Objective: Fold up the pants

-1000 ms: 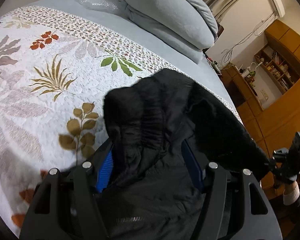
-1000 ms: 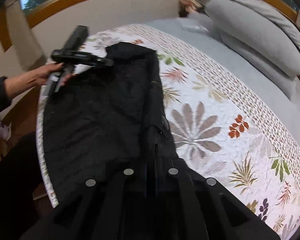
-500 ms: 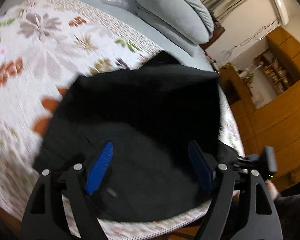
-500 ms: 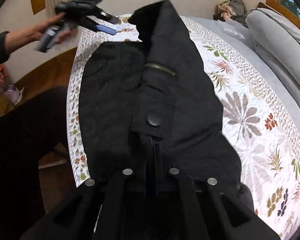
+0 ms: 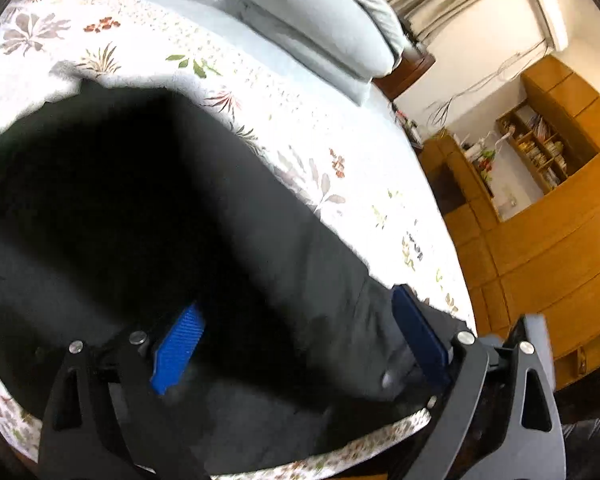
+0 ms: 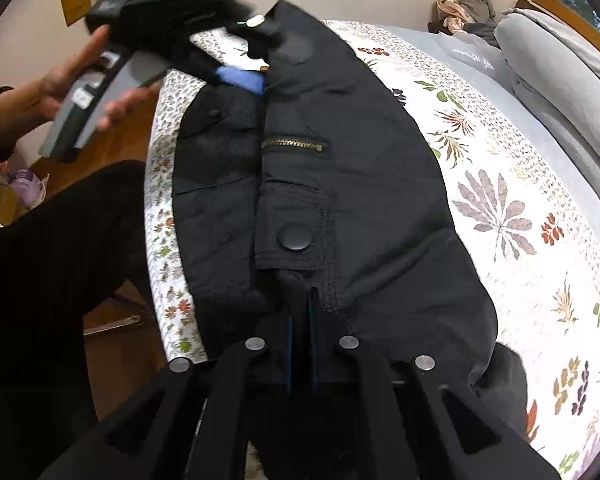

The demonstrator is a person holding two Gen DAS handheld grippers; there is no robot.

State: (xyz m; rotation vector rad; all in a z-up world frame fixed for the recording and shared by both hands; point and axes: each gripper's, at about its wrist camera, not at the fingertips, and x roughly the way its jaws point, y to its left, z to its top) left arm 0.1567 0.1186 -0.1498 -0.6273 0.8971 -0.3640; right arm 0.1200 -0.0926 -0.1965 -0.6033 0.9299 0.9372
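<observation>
Black pants (image 6: 364, 168) lie folded lengthwise on the floral bedspread (image 6: 520, 200), with a zip pocket and a snap button facing up. My right gripper (image 6: 300, 320) is shut on the pants' near edge. My left gripper (image 5: 300, 340) is open just above the pants (image 5: 160, 200), its blue pads (image 5: 178, 348) spread wide, and holds nothing. In the right wrist view the left gripper (image 6: 240, 76) hovers over the far end of the pants, near the bed edge.
Grey pillows (image 5: 320, 24) are stacked at the head of the bed. A pile of clothes (image 6: 464, 8) lies beyond it. Wooden cabinets and shelves (image 5: 540, 200) stand past the bed's side. My dark-clothed leg (image 6: 60, 260) is by the bed edge.
My left gripper let go of the pants, opened and moved along the bed edge toward the far end. The right gripper stayed shut on the pants, which now lie flatter.
</observation>
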